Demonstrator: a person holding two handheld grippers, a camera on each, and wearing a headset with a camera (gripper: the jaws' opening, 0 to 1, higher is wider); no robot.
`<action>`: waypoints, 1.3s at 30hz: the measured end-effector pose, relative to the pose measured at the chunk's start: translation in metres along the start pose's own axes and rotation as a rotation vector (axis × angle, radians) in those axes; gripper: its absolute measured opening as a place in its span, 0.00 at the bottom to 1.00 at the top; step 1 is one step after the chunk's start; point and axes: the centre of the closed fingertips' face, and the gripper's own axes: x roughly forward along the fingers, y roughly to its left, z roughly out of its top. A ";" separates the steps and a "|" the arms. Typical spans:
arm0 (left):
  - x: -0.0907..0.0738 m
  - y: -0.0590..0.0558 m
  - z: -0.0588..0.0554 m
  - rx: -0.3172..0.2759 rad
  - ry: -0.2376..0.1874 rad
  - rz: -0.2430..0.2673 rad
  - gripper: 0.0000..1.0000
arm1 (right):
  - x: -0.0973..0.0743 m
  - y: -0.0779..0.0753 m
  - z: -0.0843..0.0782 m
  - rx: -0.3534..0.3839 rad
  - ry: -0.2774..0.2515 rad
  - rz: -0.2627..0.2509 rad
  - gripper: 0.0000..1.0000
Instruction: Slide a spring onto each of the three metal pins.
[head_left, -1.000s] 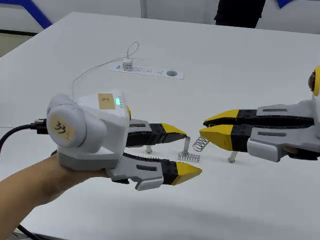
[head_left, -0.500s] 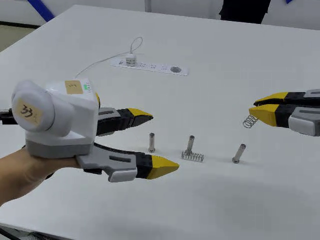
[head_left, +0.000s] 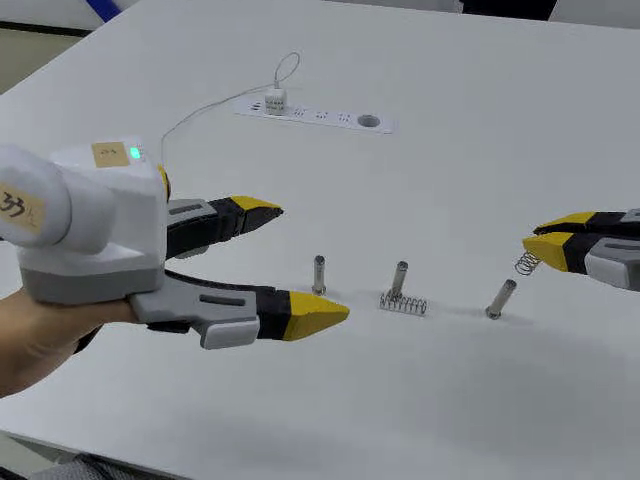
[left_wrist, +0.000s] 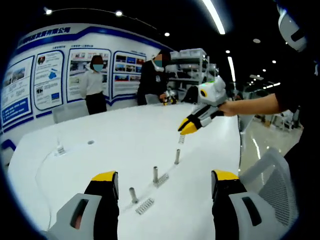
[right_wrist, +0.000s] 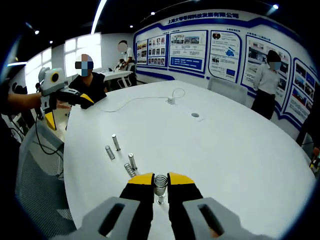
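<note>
While the right gripper (head_left: 535, 243) enters at the right edge of the head view, its yellow-tipped jaws are pinched together on a small coiled wire spring (head_left: 525, 263). This held spring hangs from the tips, just up and right of the top of the rightmost pin (head_left: 501, 298). In the right gripper view, low in the frame, the same coil sits directly over that pin, not threaded onto it.

Three short silver metal pins stand in a row on the broad white table (head_left: 450, 160), a little below centre of the head view: the rightmost one, the middle pin (head_left: 399, 279) and the leftmost pin (head_left: 319, 274). None carries a spring. A second loose spring (head_left: 404, 303) lies flat against the base of the middle pin. A third loose spring (left_wrist: 145, 205) lies on the table just beside the nearest pin, low in the left gripper view.

At the lower left of the head view the left gripper (head_left: 308, 262) has its jaws wide apart with nothing between them, its tips near the leftmost pin but clear of it. A flat white power strip (head_left: 320, 113) with a thin white cable lies near the top centre.
</note>
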 end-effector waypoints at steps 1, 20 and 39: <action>0.001 0.000 0.000 0.008 0.003 0.001 0.79 | 0.002 -0.001 -0.001 0.001 0.000 -0.002 0.10; -0.003 0.010 0.001 -0.058 -0.030 0.047 0.82 | 0.017 0.003 -0.022 0.007 0.051 0.008 0.10; -0.011 0.012 -0.007 -0.043 0.008 0.077 0.84 | 0.047 0.008 -0.053 -0.034 0.134 0.023 0.10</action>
